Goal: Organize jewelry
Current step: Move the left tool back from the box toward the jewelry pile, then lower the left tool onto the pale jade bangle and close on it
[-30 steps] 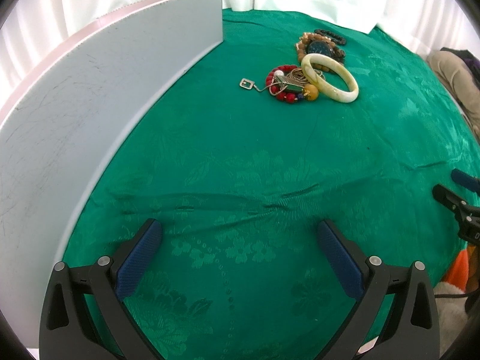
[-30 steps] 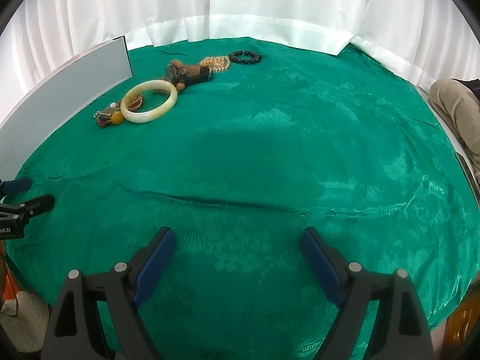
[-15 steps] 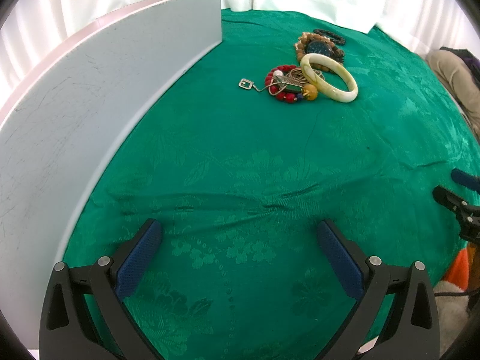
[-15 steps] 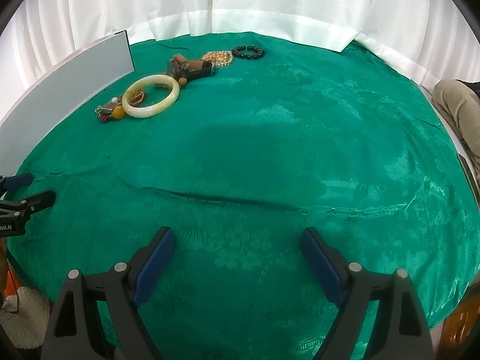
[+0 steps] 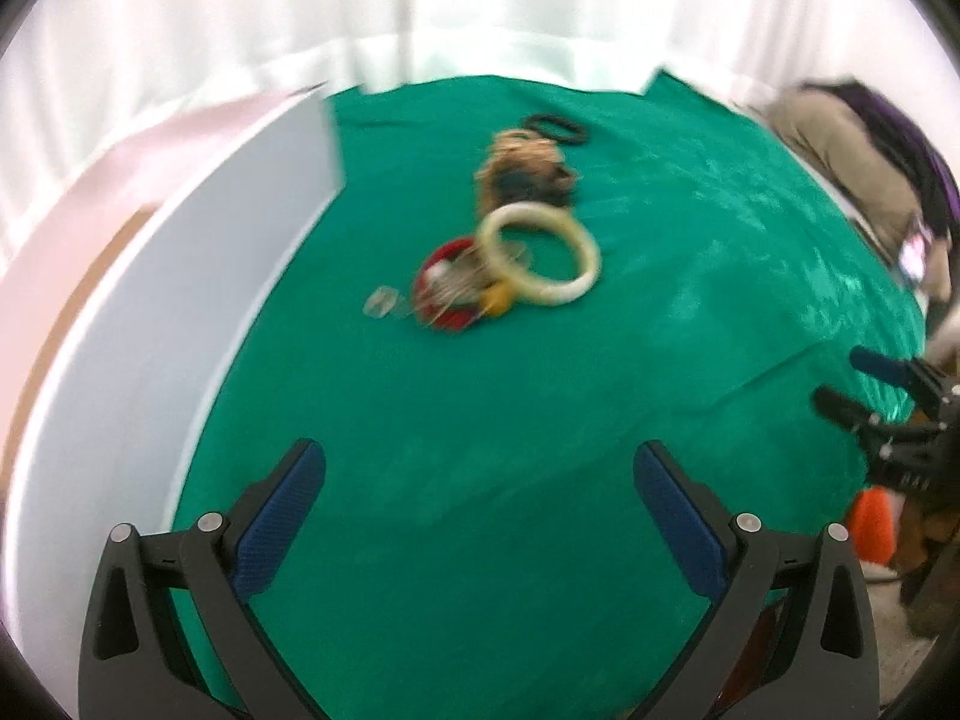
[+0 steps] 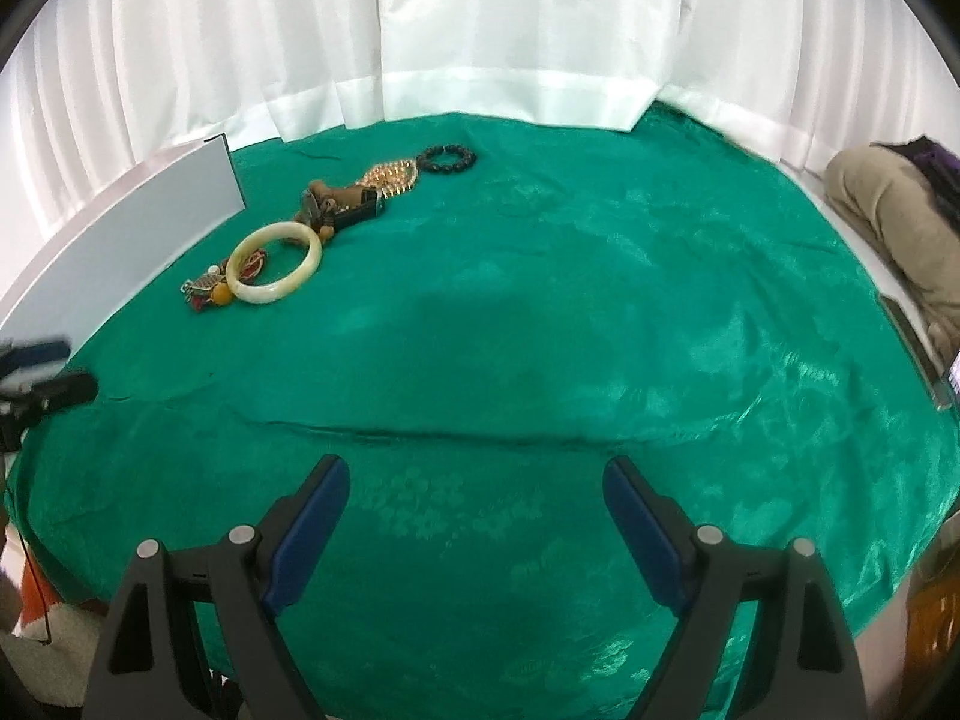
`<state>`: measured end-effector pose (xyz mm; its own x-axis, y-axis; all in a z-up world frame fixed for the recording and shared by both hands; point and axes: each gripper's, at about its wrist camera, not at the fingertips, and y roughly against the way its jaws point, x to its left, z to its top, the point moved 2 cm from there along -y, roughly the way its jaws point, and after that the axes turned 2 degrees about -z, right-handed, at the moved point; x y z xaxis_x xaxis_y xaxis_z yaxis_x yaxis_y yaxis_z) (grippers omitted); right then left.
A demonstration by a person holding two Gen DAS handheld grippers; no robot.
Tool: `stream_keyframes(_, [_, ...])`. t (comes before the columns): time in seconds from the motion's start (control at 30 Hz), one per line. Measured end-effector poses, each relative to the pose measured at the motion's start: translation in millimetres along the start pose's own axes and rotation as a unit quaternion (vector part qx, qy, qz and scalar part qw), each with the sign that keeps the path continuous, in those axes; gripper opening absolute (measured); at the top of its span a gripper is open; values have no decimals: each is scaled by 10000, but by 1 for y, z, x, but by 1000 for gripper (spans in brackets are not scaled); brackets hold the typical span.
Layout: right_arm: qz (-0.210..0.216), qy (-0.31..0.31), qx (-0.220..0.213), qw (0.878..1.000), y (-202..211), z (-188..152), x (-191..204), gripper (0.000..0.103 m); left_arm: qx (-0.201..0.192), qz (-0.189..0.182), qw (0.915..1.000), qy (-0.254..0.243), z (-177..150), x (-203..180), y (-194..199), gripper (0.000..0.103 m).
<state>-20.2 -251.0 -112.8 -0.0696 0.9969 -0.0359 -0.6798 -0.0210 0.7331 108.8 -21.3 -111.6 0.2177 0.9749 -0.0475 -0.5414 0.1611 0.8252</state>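
Observation:
A pile of jewelry lies on the green cloth at the far left. It holds a cream bangle [image 6: 275,266] [image 5: 540,255], a red bead bracelet [image 5: 447,288] with a silver pendant [image 5: 381,303], a brown beaded bundle [image 6: 339,207] [image 5: 525,171], a gold bead strand [image 6: 393,175] and a black bead bracelet [image 6: 447,157] [image 5: 555,127]. My left gripper [image 5: 480,474] is open over bare cloth, well short of the pile. My right gripper [image 6: 477,486] is open too, nothing between its fingers. Each gripper shows at the edge of the other's view: right gripper [image 5: 864,384], left gripper [image 6: 42,372].
A grey-white board [image 5: 180,276] [image 6: 138,222] stands upright along the left edge of the green cloth [image 6: 600,312]. White curtains [image 6: 480,30] close the back. A person in tan clothing [image 6: 888,222] sits at the far right. A fold [image 6: 420,432] crosses the cloth near me.
The left wrist view has lifted and swung, now blurred, with the jewelry pile lower and nearer its middle. The right view has risen slightly. Both grippers stay open.

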Motion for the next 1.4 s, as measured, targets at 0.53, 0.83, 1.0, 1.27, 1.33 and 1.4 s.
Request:
stream_keyframes(0.53, [460,-216,44,9987,7,-18,2,88,1039,10,9923,-668,105,-23,-123,102])
stream_keyframes(0.83, [568,-296,105,9979,2,-19,1,88,1235,-54,9917,-350,106,-11,-139,103])
stream_keyframes(1.0, [579,-302,107,9978,1,-20,0,88,1163,-102,9926,-336,108,-11,-136,91])
stream_keyframes(1.27, [597,-295,125,9977,0,-24,-1,88,1126,-108,9932,-269,110,-11,-131,81])
stream_keyframes(1.33, [595,-297,124,9977,0,-24,-1,88,1127,-124,9933,-210,110,-13,-130,81])
stream_keyframes(1.4, [591,-311,133,9977,0,-25,-1,88,1112,-161,9936,-126,109,-11,-128,81])
